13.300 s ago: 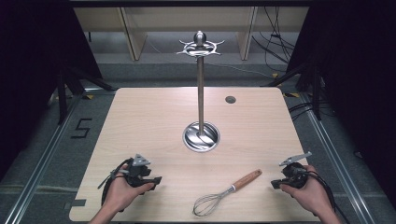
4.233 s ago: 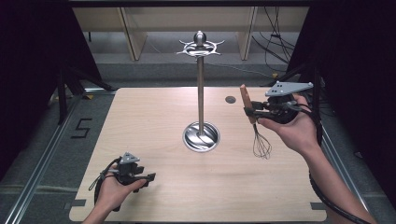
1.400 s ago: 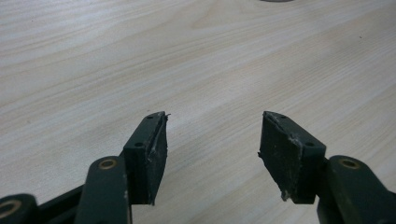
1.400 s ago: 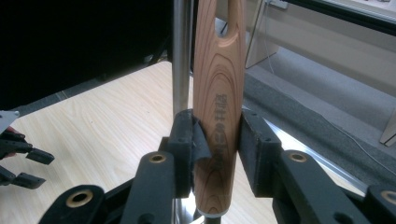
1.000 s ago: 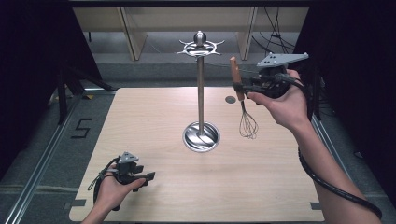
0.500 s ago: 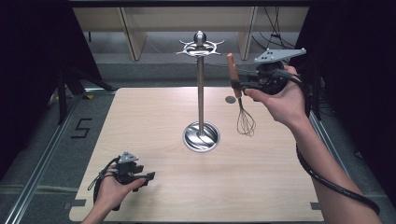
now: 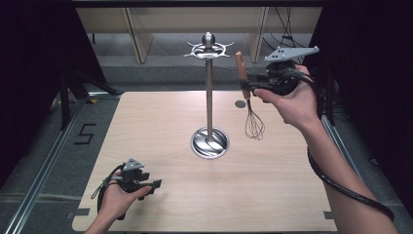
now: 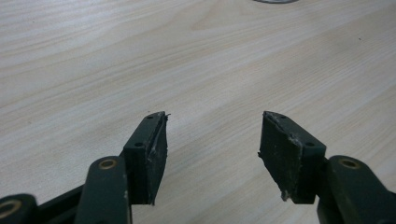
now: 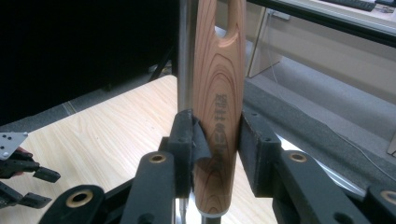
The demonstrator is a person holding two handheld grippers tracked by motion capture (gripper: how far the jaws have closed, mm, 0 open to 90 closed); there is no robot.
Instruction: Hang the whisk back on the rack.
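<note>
Whisk (image 7: 250,105) hangs upright in the right gripper (image 7: 254,83), its wooden handle (image 9: 219,116) clamped between both pads (image 9: 198,140), wire loops dangling below them, above the table (image 7: 160,122). Just beyond the fingers stands the hook stand's steel pole (image 7: 209,97). Near the front edge, the left gripper (image 7: 148,185) rests with jaws apart, nothing between them.

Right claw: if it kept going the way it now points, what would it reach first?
Probably the stand's steel pole, directly behind the whisk's wooden handle clamped in the right claw. Depth between them is hard to judge.
</note>
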